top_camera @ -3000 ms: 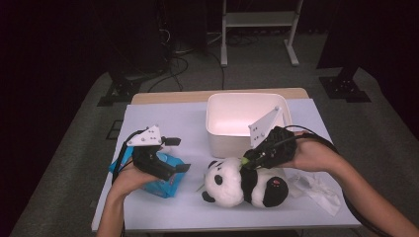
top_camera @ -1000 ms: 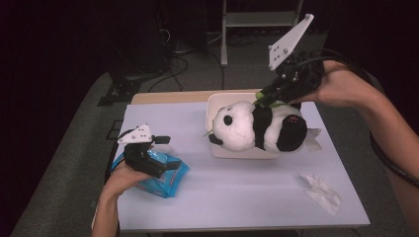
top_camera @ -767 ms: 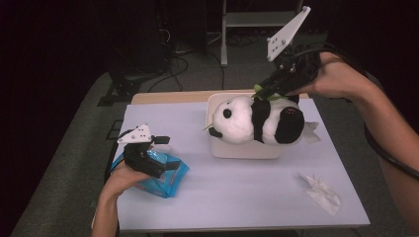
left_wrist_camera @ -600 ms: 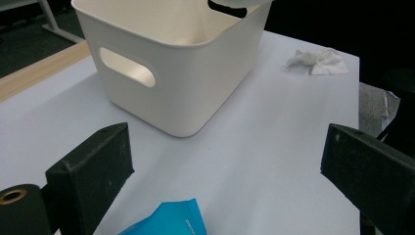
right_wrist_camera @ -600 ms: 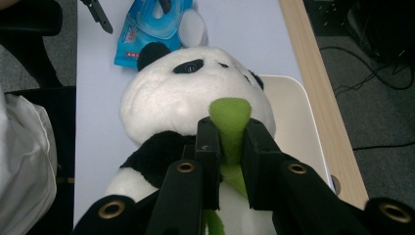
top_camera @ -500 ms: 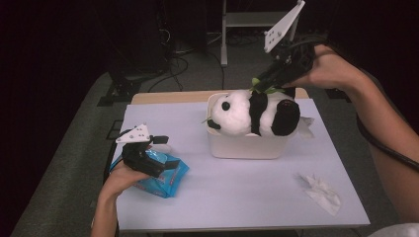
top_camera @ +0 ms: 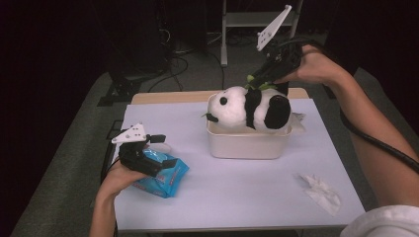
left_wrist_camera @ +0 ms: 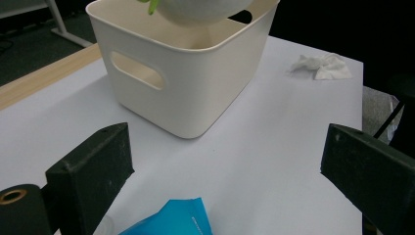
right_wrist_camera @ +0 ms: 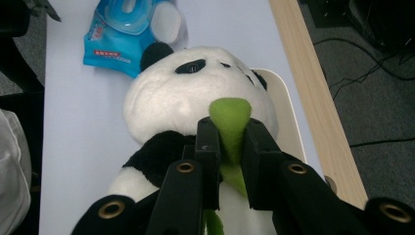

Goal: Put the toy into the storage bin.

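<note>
The right tool [top_camera: 253, 79] is clamped on the green fabric leaf [right_wrist_camera: 230, 128] attached to the panda plush toy [top_camera: 249, 108]; in the right gripper view both black jaws press against the leaf from either side, with the leaf tip protruding above them. The panda plush toy hangs from this grip directly over the cream storage bin [top_camera: 247, 143], with its lower body at the level of the bin rim and its head pointing toward the left side of the high view. The toy lies roughly horizontal, white head and black-and-white torso above the opening. The bin stands upright near the far centre of the bench [top_camera: 237, 192], and its side wall carries an oval handle cut-out visible in the left gripper view. The left tool [top_camera: 153, 150] has its jaws apart, with nothing between them; it hovers just above the blue wipes pack [top_camera: 163, 175], which lies flat at the near left of the bench. In the left gripper view the corner of the pack shows between and below the two spread jaws. A crumpled white tissue [top_camera: 321, 190] lies on the near right of the bench, well apart from the bin and from both tools.
</note>
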`<state>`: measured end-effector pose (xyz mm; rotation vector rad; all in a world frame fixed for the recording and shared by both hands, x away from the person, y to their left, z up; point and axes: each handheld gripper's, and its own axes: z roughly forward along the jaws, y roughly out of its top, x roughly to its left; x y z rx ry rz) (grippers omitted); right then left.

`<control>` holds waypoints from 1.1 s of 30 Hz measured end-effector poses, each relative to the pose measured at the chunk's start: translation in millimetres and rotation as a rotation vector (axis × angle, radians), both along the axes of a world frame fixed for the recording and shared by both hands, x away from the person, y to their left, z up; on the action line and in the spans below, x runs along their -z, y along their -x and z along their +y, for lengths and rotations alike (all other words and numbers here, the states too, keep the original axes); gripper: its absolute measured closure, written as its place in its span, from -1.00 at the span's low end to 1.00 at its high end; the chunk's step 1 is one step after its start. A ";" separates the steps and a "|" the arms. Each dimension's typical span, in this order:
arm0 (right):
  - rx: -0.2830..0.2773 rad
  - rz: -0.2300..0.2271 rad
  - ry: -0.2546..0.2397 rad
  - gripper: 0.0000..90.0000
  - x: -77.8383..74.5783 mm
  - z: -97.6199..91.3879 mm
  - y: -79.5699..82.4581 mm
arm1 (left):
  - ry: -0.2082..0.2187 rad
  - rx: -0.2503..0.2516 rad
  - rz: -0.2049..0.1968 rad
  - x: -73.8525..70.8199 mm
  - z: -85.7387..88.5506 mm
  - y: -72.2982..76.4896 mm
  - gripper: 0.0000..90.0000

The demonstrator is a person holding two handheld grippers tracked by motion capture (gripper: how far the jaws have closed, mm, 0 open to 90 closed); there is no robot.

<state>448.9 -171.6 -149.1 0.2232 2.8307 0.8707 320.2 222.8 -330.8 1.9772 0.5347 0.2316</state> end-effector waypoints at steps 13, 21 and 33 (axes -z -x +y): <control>0.012 0.030 0.016 0.73 26.5 4.7 -24.6 | -0.006 0.002 0.005 1.8 -1.9 -1.8 -0.91; 0.016 0.043 0.016 0.73 37.8 7.8 -32.4 | -0.005 -0.001 0.004 1.1 -1.2 -1.0 -0.91; 0.035 0.081 0.029 0.73 65.5 7.9 -41.9 | -0.008 0.004 0.000 -0.1 -1.5 0.1 -0.91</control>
